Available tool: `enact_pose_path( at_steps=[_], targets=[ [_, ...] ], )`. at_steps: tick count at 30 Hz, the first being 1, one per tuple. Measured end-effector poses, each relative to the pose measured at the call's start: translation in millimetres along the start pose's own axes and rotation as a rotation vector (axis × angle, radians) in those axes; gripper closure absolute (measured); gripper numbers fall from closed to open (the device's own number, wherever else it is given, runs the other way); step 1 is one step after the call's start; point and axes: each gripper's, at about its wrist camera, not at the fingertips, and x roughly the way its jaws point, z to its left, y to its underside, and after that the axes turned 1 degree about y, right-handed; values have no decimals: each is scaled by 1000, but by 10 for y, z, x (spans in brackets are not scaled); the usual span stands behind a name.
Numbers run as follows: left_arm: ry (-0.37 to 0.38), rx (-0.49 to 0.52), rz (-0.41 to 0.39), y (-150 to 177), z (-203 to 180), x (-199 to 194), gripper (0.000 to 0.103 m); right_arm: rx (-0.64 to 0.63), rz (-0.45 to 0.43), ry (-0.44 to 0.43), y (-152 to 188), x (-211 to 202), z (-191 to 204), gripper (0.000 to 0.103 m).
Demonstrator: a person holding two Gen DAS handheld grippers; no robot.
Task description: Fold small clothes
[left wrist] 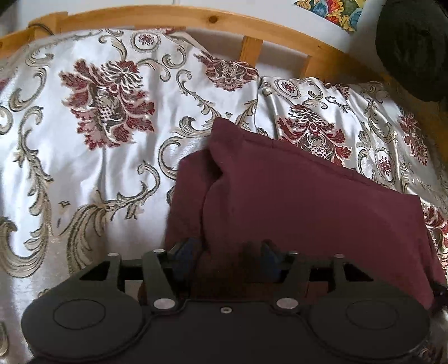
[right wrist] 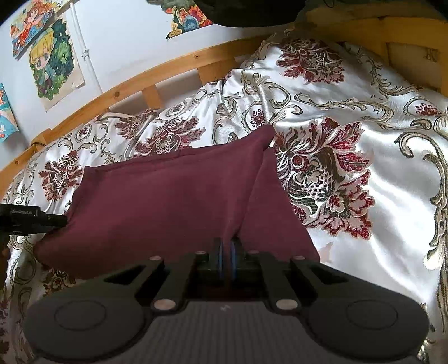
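A maroon garment [left wrist: 302, 201] lies on the patterned bedspread [left wrist: 84, 168], partly folded with a raised fold at its left side. My left gripper [left wrist: 228, 252] has its blue-padded jaws apart, with the near edge of the garment lying between them. In the right wrist view the same maroon garment [right wrist: 168, 193] spreads ahead and to the left. My right gripper [right wrist: 227, 249] is shut on a pinched fold of the garment's near edge. The left gripper's body [right wrist: 25, 218] shows at the garment's left corner.
A wooden bed frame rail [left wrist: 168, 19] runs along the far side of the bed, with a white wall and cartoon posters [right wrist: 53, 61] behind. A dark round object [left wrist: 414, 50] sits at the far right by the rail.
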Motion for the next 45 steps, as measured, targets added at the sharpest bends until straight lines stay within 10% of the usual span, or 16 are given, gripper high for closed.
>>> enact_pose_path(
  at_steps=[5, 14, 28, 45],
  targets=[
    [-65, -29, -92, 103, 22, -186, 22, -37, -23, 42, 36, -137, 87, 100],
    [-117, -63, -87, 158, 219, -224, 11, 27, -6, 42, 84, -117, 55, 97],
    [-52, -73, -4, 264, 365, -9, 1, -205, -187, 82, 29, -190, 385, 12],
    [-5, -16, 8, 271, 441, 19, 1, -429, -63, 91, 127, 377, 1276, 0]
  ],
)
